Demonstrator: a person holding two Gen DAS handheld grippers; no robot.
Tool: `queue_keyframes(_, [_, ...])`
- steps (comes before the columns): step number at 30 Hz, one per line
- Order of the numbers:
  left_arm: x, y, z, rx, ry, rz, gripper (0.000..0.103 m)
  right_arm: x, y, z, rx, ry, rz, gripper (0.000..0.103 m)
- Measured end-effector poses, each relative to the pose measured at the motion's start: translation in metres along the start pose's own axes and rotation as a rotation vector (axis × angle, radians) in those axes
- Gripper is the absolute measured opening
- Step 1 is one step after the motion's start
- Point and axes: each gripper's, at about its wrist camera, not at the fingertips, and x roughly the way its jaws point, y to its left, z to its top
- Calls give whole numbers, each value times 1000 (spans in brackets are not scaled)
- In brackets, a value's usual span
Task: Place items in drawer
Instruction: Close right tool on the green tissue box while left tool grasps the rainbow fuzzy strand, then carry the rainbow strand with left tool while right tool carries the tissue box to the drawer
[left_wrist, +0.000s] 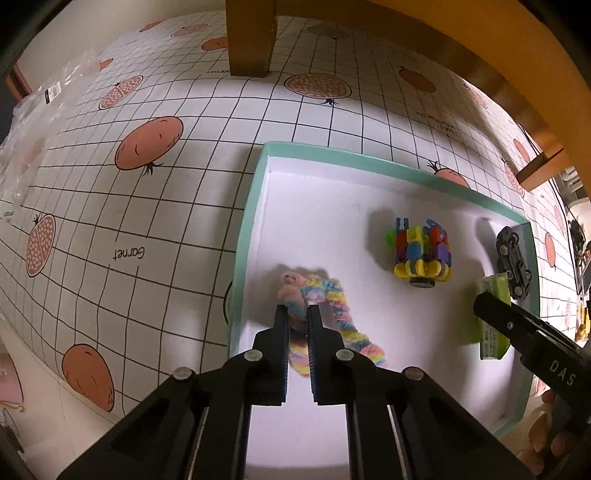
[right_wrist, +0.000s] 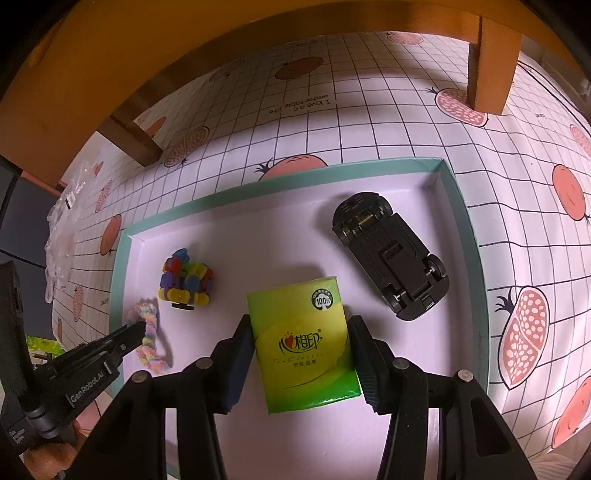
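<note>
A shallow white drawer box with a mint rim (left_wrist: 258, 173) (right_wrist: 461, 206) lies on a gridded fruit-print cloth. My left gripper (left_wrist: 297, 310) (right_wrist: 136, 328) points down into its left part, shut on a fuzzy pastel chenille loop (left_wrist: 332, 295) (right_wrist: 147, 332). My right gripper (right_wrist: 299, 325) (left_wrist: 484, 301) is shut on a green tissue pack (right_wrist: 303, 343) (left_wrist: 493, 295), with one pad pressed on each long side. Inside the box also lie a multicoloured block toy (left_wrist: 421, 254) (right_wrist: 186, 280) and a black toy car (right_wrist: 391, 254) (left_wrist: 513, 254), upside down.
Wooden furniture legs (left_wrist: 251, 37) (right_wrist: 491, 62) stand on the cloth behind the box, under an orange-brown top. A crumpled clear plastic bag (left_wrist: 33, 110) (right_wrist: 59, 236) lies at the far left. A hand (left_wrist: 546, 435) holds the right gripper's handle.
</note>
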Motion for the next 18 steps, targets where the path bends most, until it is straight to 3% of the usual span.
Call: queue_keyframes(18, [-24, 2, -20, -11, -24, -65, 8, -10, -6, -1, 34, -21, 27, 53])
